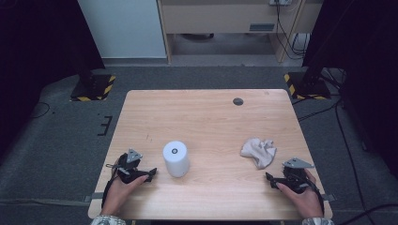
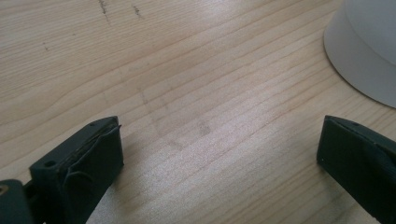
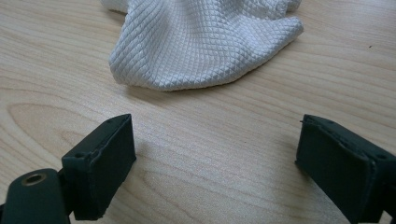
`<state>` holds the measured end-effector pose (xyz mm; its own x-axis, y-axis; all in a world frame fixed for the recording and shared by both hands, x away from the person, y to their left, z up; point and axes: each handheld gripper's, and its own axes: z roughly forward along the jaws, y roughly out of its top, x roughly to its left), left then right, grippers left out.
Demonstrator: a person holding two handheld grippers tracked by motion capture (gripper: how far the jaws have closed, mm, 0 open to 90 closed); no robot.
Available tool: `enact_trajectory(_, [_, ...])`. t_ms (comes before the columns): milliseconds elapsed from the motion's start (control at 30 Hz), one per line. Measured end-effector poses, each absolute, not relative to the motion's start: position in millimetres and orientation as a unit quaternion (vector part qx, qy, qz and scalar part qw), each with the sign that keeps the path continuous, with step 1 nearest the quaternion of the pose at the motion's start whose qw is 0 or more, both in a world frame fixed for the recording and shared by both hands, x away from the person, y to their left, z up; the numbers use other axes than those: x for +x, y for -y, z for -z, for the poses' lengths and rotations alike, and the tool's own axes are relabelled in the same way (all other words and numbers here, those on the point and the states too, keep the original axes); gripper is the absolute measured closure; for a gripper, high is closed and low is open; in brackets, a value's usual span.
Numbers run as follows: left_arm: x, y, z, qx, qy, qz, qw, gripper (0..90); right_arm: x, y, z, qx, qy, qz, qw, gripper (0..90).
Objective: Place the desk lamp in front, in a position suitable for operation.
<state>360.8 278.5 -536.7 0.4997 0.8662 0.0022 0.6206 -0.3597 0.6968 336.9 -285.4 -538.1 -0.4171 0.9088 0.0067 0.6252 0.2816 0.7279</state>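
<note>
High view | left gripper point(image 1: 151, 174) jaws apart beside cylinder point(image 1: 176, 158) | right gripper point(image 1: 271, 178) jaws apart near cloth point(image 1: 258, 151), table's point(image 1: 206, 117) near edge | nothing grasped yet

Your table point(image 1: 206, 117) is pale, light-brown wood with fine darker grain lines running across it, and a small dark grey round disc point(image 1: 238, 101) sits near its far edge. The cylinder point(image 1: 176, 158) is plain white with a small dark ring at the centre of its top. The cloth point(image 3: 201, 42) is white, woven in a tiny diamond pattern. Your left gripper point(image 2: 219, 154) and right gripper point(image 3: 215, 158) have matte black jaws, and each carries a grey three-cornered plate. The floor point(image 1: 61, 140) is dark grey, with yellow-and-black striped stand bases point(image 1: 94, 87).
</note>
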Motion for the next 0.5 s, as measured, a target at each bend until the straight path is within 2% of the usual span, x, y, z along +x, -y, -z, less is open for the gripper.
enact_trajectory(267, [358, -274, 531, 0.803, -0.464, -0.180, 0.327, 2.1, 337, 285, 538, 0.497, -0.772, -0.335, 0.211, 11.8])
enact_trajectory(500, [344, -251, 519, 0.831, -0.411, -0.152, 0.342, 2.5, 336, 285, 538, 0.497, -0.773, -0.335, 0.208, 11.8])
